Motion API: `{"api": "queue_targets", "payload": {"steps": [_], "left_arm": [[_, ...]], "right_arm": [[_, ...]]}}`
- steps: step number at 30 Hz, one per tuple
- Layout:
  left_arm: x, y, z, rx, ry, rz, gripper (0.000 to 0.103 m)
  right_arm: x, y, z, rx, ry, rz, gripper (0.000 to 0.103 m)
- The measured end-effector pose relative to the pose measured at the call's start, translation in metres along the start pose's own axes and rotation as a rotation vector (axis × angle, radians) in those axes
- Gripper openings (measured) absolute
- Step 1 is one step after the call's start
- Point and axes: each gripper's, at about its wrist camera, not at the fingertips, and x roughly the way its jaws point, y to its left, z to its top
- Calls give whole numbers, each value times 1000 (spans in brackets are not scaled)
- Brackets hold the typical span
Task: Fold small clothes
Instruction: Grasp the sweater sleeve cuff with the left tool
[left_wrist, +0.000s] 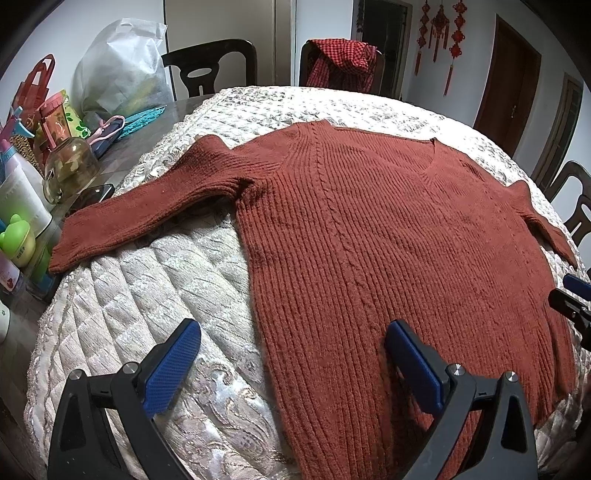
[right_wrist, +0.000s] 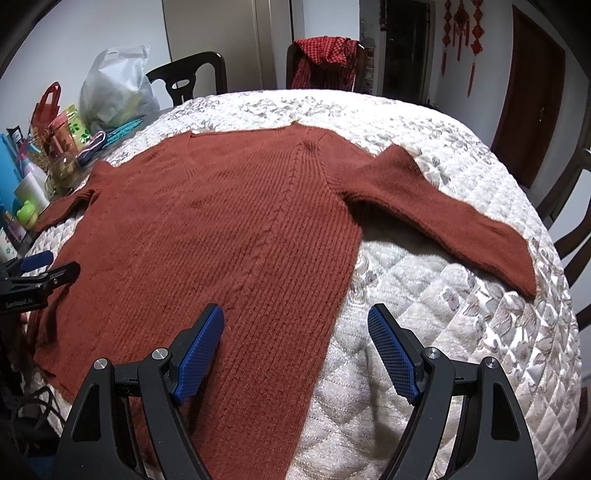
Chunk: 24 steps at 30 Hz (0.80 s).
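From the left wrist, the sweater (left_wrist: 388, 236) lies flat and face up on the quilt (left_wrist: 155, 295) that covers the desk, hem toward the person and neck away, so its long axis runs straight ahead of the claws. The left claw (left_wrist: 293, 354) stands wide open, holding nothing, and straddles the sweater's left side edge: one pad over bare quilt, the other over the knit. The left sleeve (left_wrist: 147, 218) stretches out and down to the left, its cuff close to the clutter of bottles (left_wrist: 18, 199) and a jar (left_wrist: 70, 166) at the desk's edge, which I judge would crowd any reach for that cuff. From the right wrist, the right claw (right_wrist: 295, 334) is likewise spread wide and empty, straddling the right side edge in mirror fashion. The right sleeve (right_wrist: 443, 214) angles away to the right over open quilt with nothing beside it. Each claw is nearest its own side and sleeve, so folding a sleeve inward looks the likely first step; nothing is folded yet. Chairs (right_wrist: 192, 74) stand beyond the far edge, well clear
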Motion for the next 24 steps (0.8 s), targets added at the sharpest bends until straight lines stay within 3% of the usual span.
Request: {"api": "queue_targets", "payload": {"steps": [13, 18, 24], "left_arm": [[4, 31, 19, -50, -34, 59, 99], [9, 65, 24, -137, -35, 84, 90], [17, 107, 28, -293, -31, 75, 88]], "right_arm": [[7, 21, 23, -45, -26, 49, 80], [13, 30, 30, -68, -23, 67, 80], [24, 34, 37, -80, -8, 79, 80]]}}
